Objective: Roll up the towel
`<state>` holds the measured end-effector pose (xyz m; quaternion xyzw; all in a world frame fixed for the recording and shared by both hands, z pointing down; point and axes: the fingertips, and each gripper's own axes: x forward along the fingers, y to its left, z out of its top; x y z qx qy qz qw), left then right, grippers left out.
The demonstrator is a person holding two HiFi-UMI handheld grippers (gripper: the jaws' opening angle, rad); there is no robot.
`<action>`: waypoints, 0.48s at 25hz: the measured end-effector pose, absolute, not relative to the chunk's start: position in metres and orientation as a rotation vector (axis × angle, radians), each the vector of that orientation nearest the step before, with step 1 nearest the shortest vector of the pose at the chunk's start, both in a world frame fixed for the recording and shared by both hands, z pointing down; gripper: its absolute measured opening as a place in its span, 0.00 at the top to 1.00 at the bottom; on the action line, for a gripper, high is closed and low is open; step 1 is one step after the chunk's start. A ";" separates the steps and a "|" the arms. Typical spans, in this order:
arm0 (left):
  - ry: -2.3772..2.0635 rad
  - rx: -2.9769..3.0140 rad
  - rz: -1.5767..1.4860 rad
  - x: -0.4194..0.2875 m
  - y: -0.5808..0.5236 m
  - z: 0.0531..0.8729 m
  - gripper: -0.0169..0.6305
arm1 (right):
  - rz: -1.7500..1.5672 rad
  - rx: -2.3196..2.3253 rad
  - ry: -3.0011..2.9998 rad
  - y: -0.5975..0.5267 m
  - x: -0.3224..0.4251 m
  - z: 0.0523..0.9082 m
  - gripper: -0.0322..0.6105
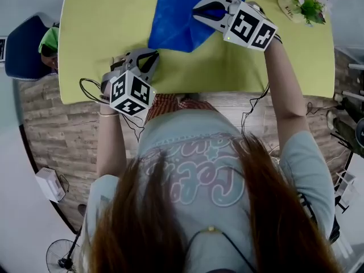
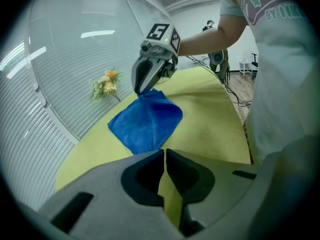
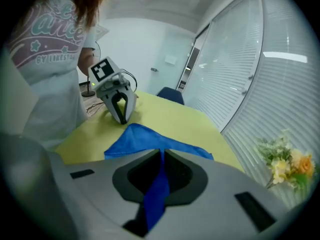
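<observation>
**Head view.** A yellow-green table (image 1: 102, 38) is carrying a blue towel (image 1: 176, 16), which is lying at the middle of the far edge. The right gripper (image 1: 198, 12) is pinching the towel's right side. The left gripper (image 1: 149, 57) is hovering over bare tabletop near the near edge, just short of the towel. A flower bunch (image 1: 307, 1) is sitting at the far right corner. The person's T-shirt (image 1: 193, 169) is showing pink script, unreadable from this angle.

**Left gripper view.** The left gripper (image 2: 164, 151) is keeping its jaws pressed together with nothing between them. Beyond, the right gripper (image 2: 142, 90) is lifting one corner of the blue towel (image 2: 147, 121) off the table. The flower bunch (image 2: 106, 84) is standing by the blinds.

**Right gripper view.** The right gripper (image 3: 161, 154) is clamping a fold of the blue towel (image 3: 145, 136), and blue cloth is running down between its jaws. The left gripper (image 3: 122, 119) is standing tip-down beside the towel's far point. The T-shirt (image 3: 45, 39) is reading "…ance" above "BY LIKEST…". The flower bunch (image 3: 287, 166) is sitting at the right.
</observation>
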<state>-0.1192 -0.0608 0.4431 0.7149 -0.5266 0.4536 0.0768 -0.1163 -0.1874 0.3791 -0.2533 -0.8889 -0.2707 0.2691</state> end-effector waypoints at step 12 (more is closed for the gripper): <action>-1.672 2.125 1.332 -0.152 -0.052 0.425 0.94 | -0.555 -0.327 -2.678 -0.194 -0.096 0.349 0.83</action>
